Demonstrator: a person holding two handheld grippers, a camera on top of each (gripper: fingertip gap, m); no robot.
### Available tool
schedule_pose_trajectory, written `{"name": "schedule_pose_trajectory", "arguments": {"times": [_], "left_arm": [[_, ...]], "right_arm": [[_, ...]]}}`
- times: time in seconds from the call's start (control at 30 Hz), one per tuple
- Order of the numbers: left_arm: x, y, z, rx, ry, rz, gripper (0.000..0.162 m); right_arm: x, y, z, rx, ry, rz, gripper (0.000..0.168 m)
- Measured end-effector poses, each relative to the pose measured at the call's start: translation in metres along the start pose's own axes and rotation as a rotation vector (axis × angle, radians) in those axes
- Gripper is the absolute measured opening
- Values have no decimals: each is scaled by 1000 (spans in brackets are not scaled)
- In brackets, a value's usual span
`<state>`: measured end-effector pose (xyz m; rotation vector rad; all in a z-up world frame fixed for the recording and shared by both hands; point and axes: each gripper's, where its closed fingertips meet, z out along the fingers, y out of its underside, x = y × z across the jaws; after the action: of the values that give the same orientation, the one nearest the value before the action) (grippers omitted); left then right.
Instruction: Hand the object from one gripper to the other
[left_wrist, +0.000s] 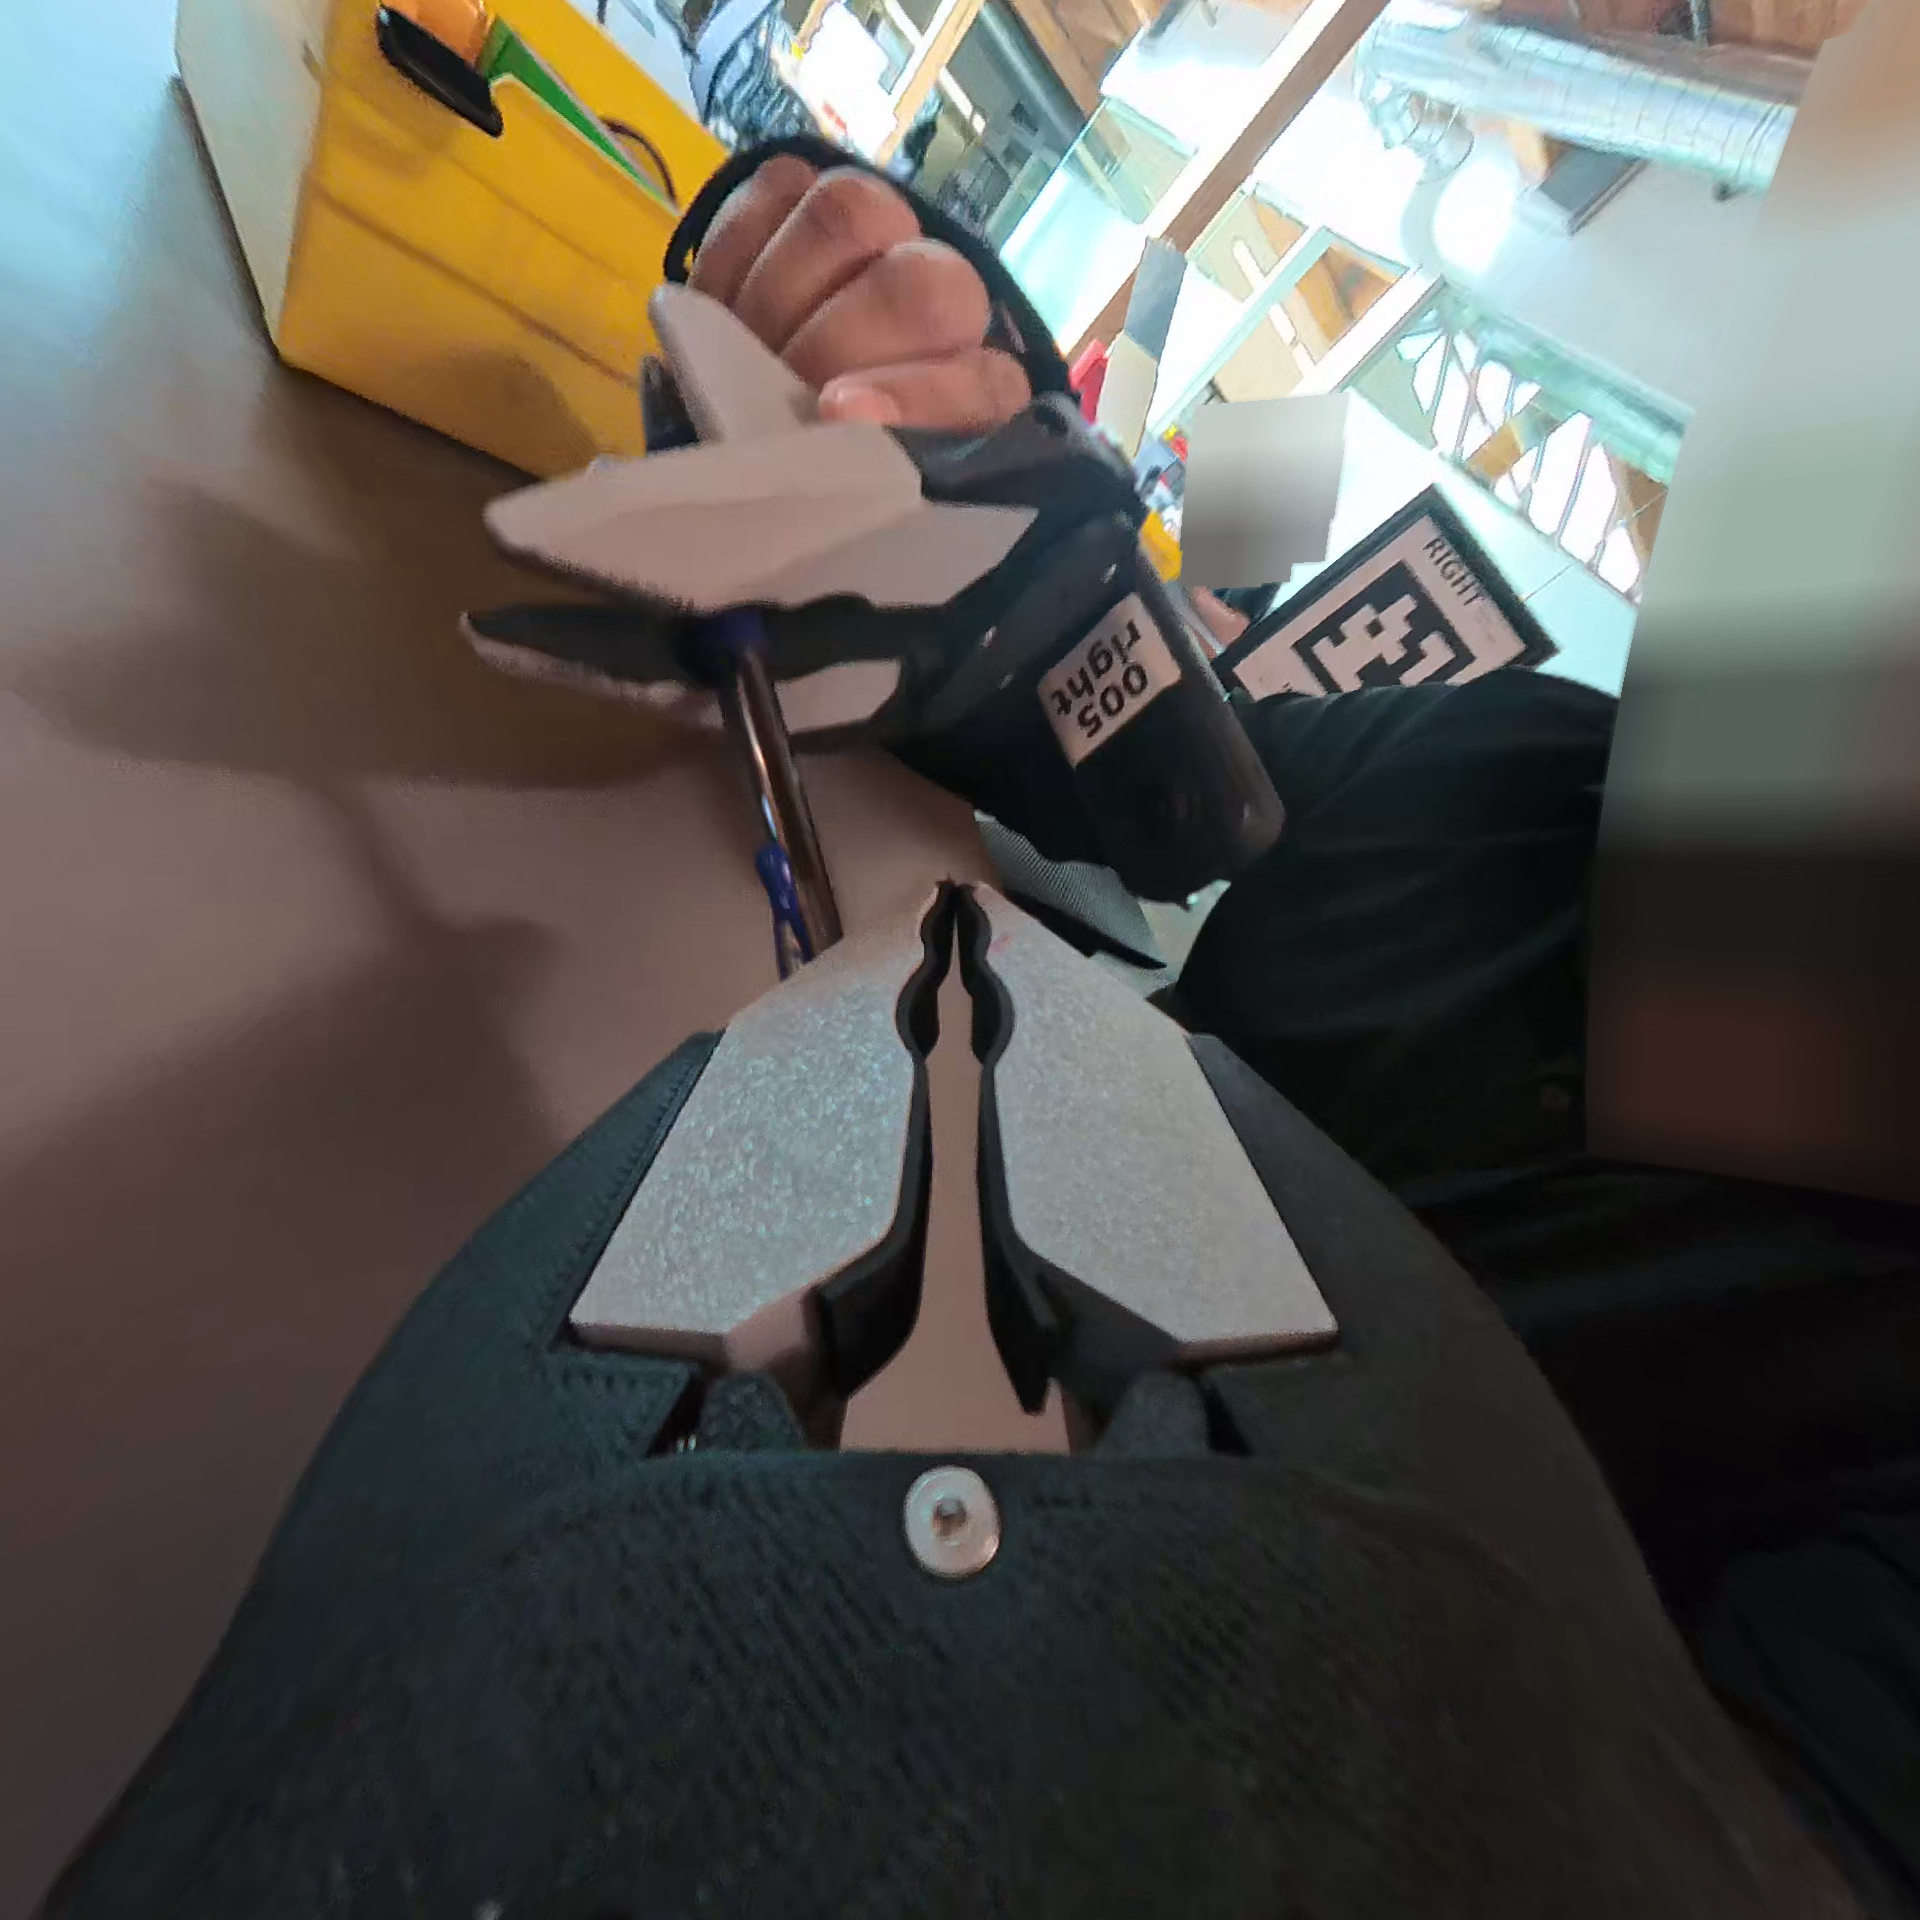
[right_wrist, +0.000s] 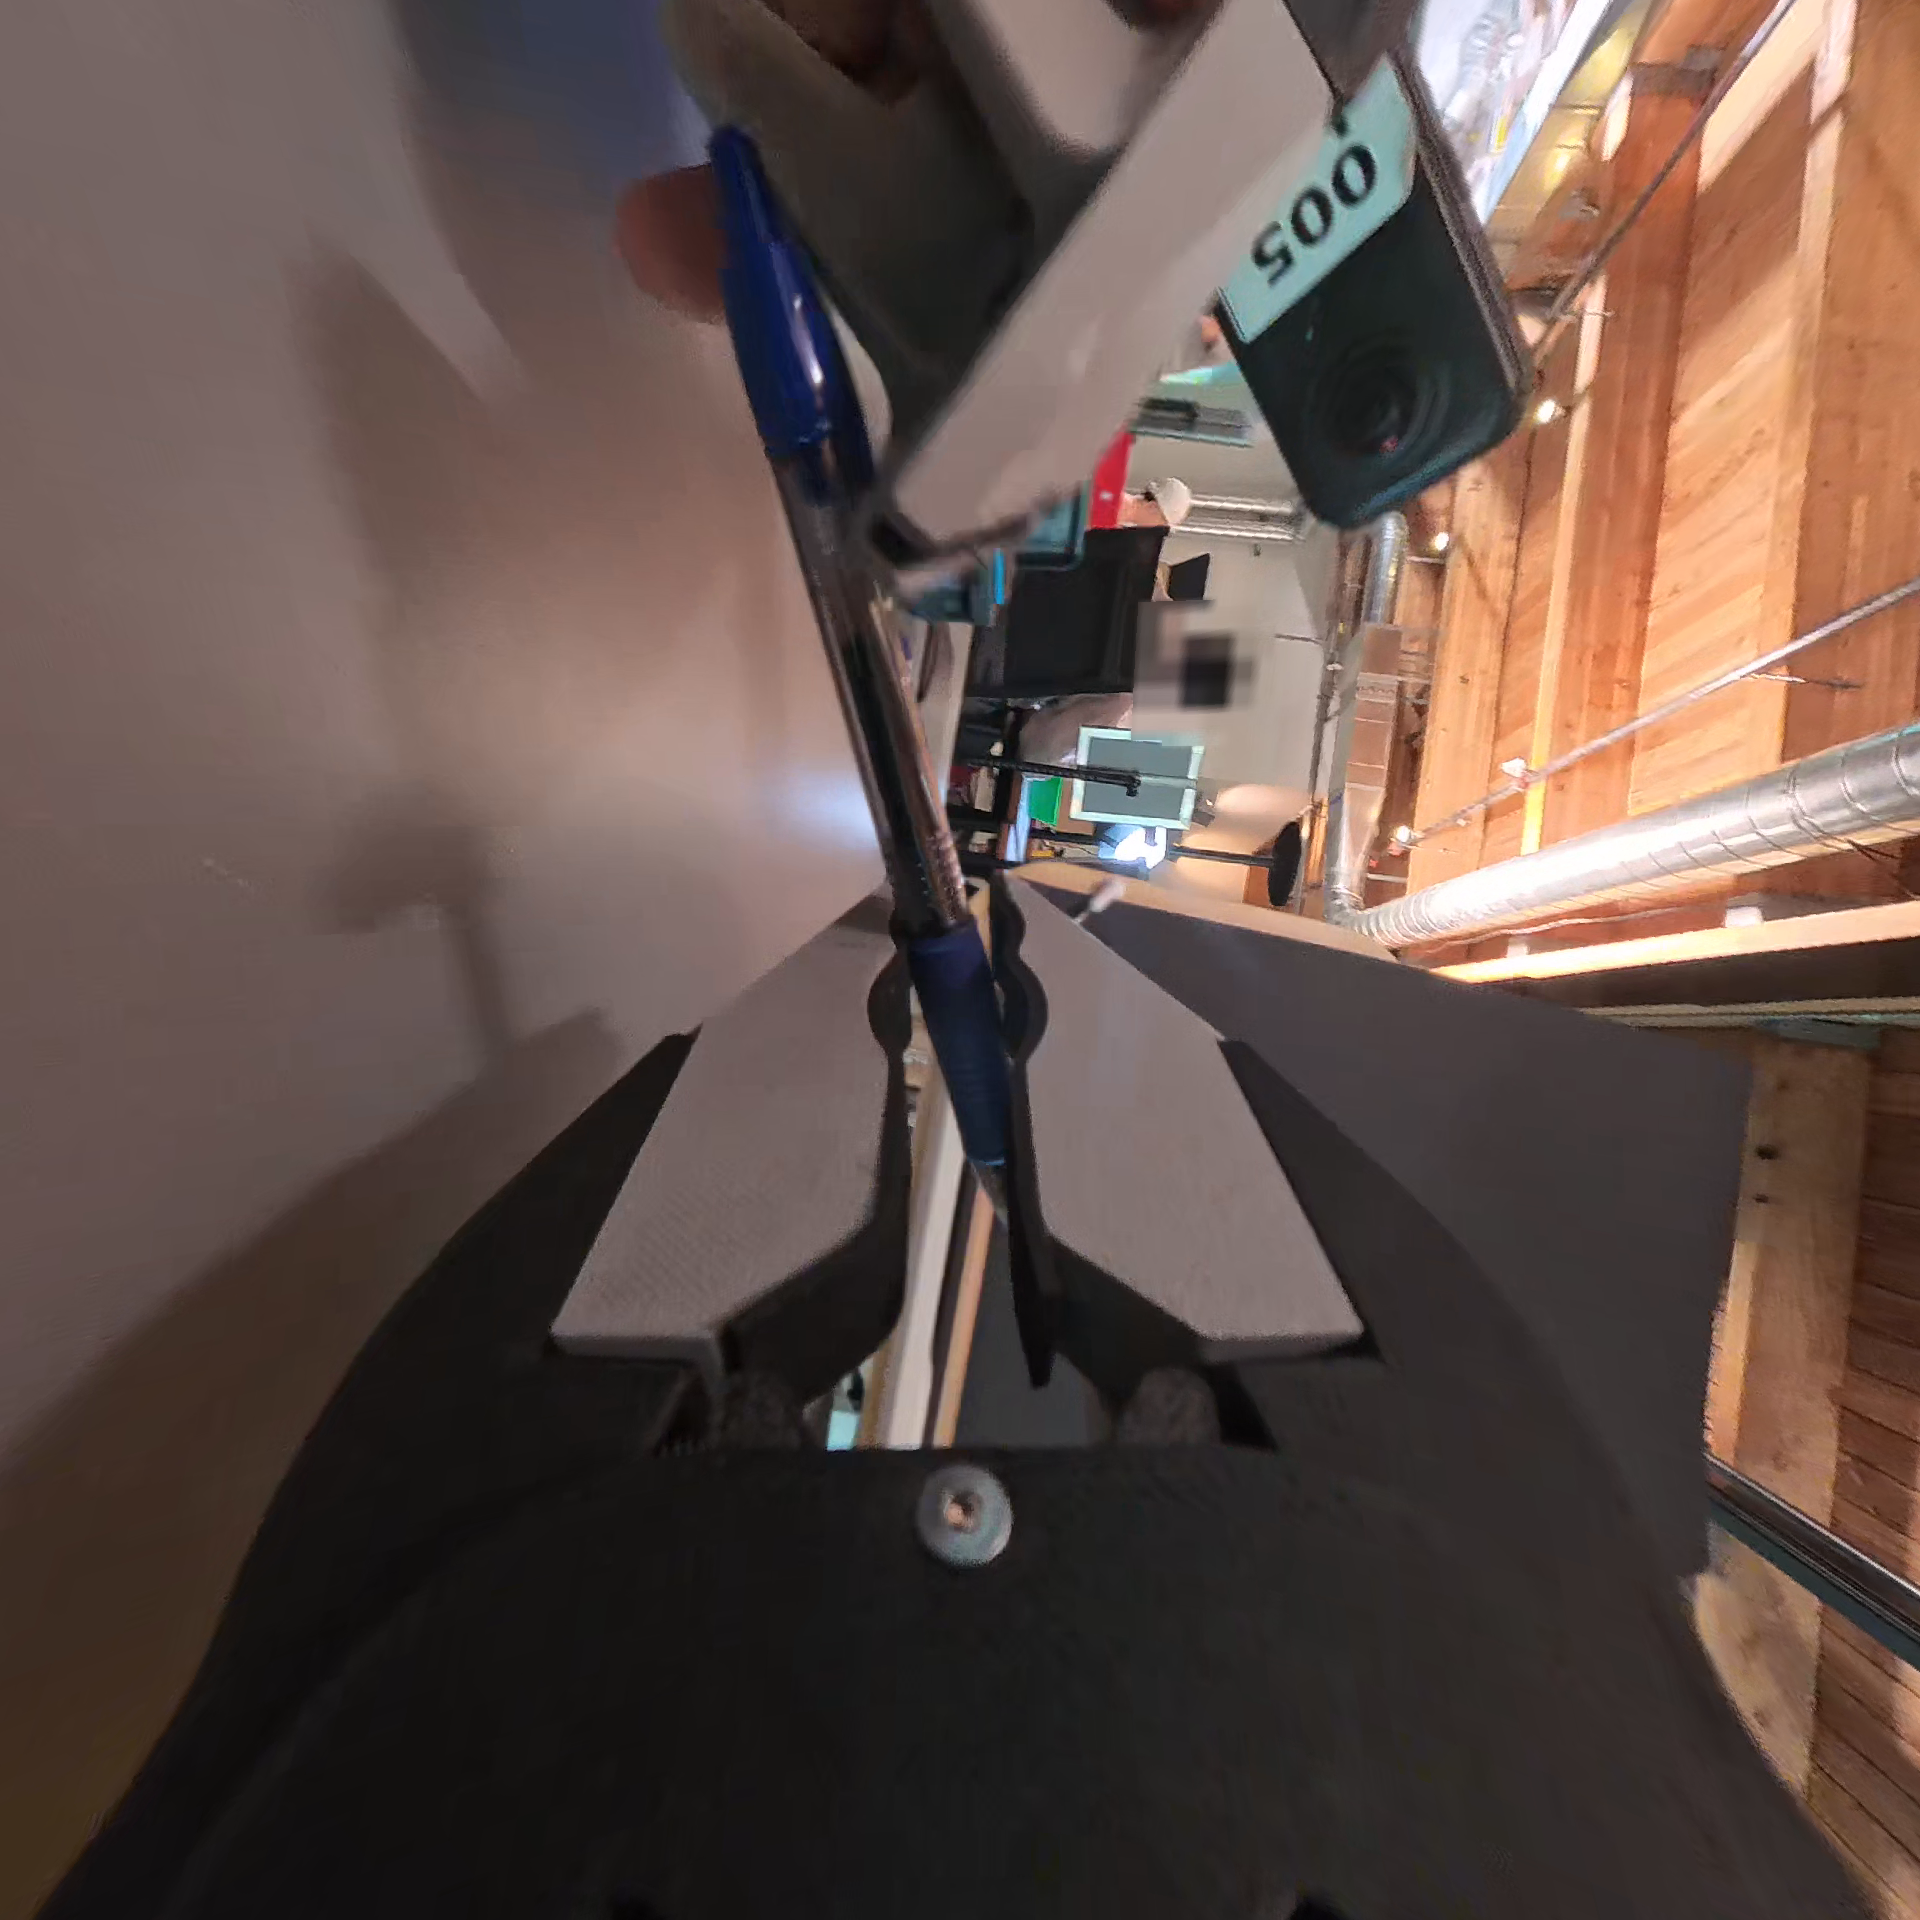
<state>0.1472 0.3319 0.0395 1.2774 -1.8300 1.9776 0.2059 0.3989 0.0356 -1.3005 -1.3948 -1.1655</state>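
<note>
Brown and smooth, the tabletop fills the left of both views, with a yellow case standing on it at the far edge. Beyond lie wooden walls and a silver duct, all tilted by the camera angles.

Much is blurred: the far gripper in each view is smeared, and the pen's capped end slips behind the left gripper's fingers in the left wrist view, so whether anything there touches it is hard to judge. Its tips are clenched together with nothing seen between them.

The pen has a clear barrel, a dark blue grip and a blue cap. The right gripper grasps it at the blue grip, held in the air above the table.
</note>
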Motion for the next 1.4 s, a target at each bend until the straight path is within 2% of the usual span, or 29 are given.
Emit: {"name": "schedule_pose_trajectory", "arguments": {"times": [0.03, 0.13, 0.3, 0.37, 0.47, 0.57, 0.63, 0.77, 0.87, 0.9, 1.03, 1.07, 1.13, 1.2, 1.3, 1.4], "left_arm": [[0, 1, -4, -6, -15, 13, 0], [-3, -14, -15, 78, -64, 35, 17], [-9, -28, -31, 153, -152, 61, 28], [-15, -30, -35, 171, -179, 35, 26], [-40, -10, -31, 63, -282, -11, 30], [-43, 3, -18, -13, -252, -36, 30], [-40, 5, -11, -32, -225, -12, 13], [-41, -4, -10, -10, -261, 47, 11], [-50, -17, -15, 47, -342, 107, 11], [-54, -25, -19, 93, -376, 129, 10], [-75, -65, -49, 379, -517, 144, 10], [-76, -74, -56, 457, -536, 167, 10], [-74, -86, -65, 551, -581, 255, 10], [-63, -95, -66, 607, -603, 379, 10], [-46, -98, -53, 616, -569, 486, 10], [-37, -95, -33, 582, -531, 537, 10]], "right_arm": [[3, 2, -1, -5, 12, -1, 10], [4, 5, -2, -18, 13, -15, 7], [-4, 4, 1, -27, -4, -52, 7], [-4, 2, 0, -18, -6, -43, 7], [0, -2, -2, 0, 8, -34, 7], [2, -6, -3, 18, 13, -27, 7], [-2, -7, -2, 23, -3, -16, 6], [-2, 2, -1, 1, -18, 44, 7], [2, 10, -2, -11, -64, 256, 16], [7, 11, -4, 6, -84, 369, 26], [55, 31, -16, 92, -4, 862, 48], [62, 38, -17, 116, 3, 998, 48], [65, 46, -16, 185, -38, 1274, 34], [62, 40, -14, 289, -131, 1508, 33], [62, 27, -11, 428, -279, 1742, 46], [68, 22, -12, 560, -342, 1907, 47]]}}
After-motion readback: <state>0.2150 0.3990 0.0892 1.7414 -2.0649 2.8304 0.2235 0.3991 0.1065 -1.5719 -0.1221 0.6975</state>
